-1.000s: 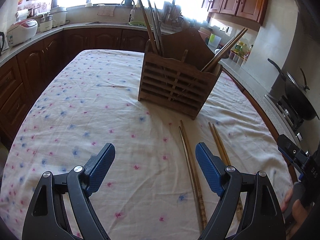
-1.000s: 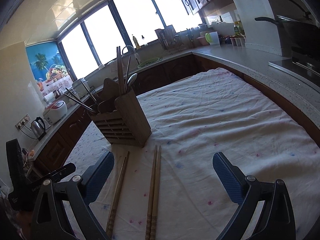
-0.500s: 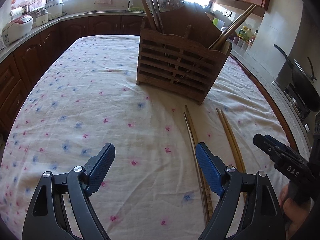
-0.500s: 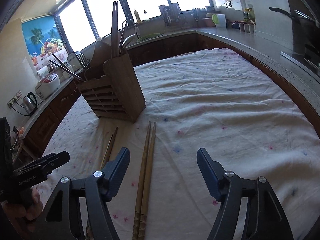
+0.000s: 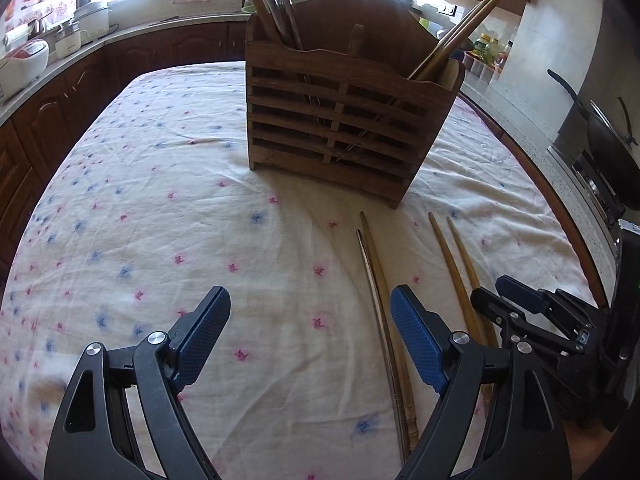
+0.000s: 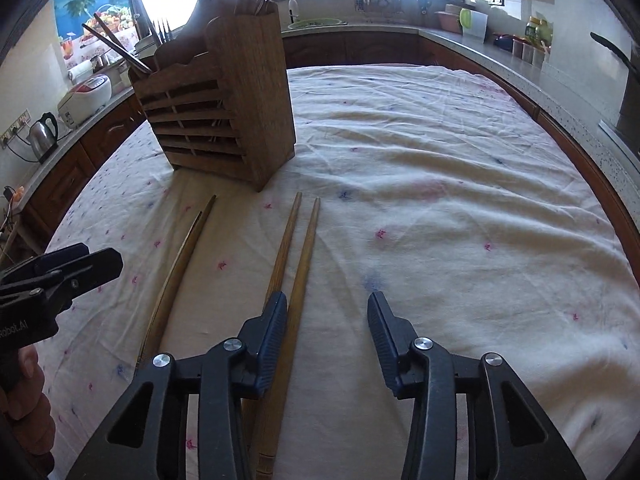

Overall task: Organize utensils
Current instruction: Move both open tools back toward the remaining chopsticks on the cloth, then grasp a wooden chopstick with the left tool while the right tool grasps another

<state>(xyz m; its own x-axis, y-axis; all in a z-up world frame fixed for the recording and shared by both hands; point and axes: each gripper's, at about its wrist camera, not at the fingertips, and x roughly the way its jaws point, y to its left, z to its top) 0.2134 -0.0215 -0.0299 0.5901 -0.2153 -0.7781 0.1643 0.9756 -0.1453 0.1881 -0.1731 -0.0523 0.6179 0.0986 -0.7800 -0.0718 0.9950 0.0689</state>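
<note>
Left wrist view: left gripper (image 5: 310,334) with its fingers spread wide, nothing between the ribbed blue pads (image 5: 202,338).
Right wrist view: right gripper (image 6: 327,330) parted to a moderate gap — nothing clamped; its left pad (image 6: 273,334) overlaps the nearer pair of chopsticks.
Holder: slatted wooden utensil holder (image 5: 344,120), boxy, with a scalloped front edge and a tall shaped back board; upright on the cloth.
Holder contents: wooden chopsticks (image 5: 460,28) lean out of one compartment, metal utensils (image 5: 276,0) stand in another (forks and spoons show in the right wrist view).
Loose pair one: two plain round tapered wooden chopsticks (image 6: 294,264), lying side by side just in front of the holder's corner, running back under the right gripper's left finger.
Loose pair two: a darker, slimmer pair (image 6: 178,264), in front of the holder, beside pair one and toward the left gripper — their butt ends look ridged.
Cloth: creased cream tablecloth (image 5: 160,208) dotted with small pink and blue flowers, beneath the holder.
</note>
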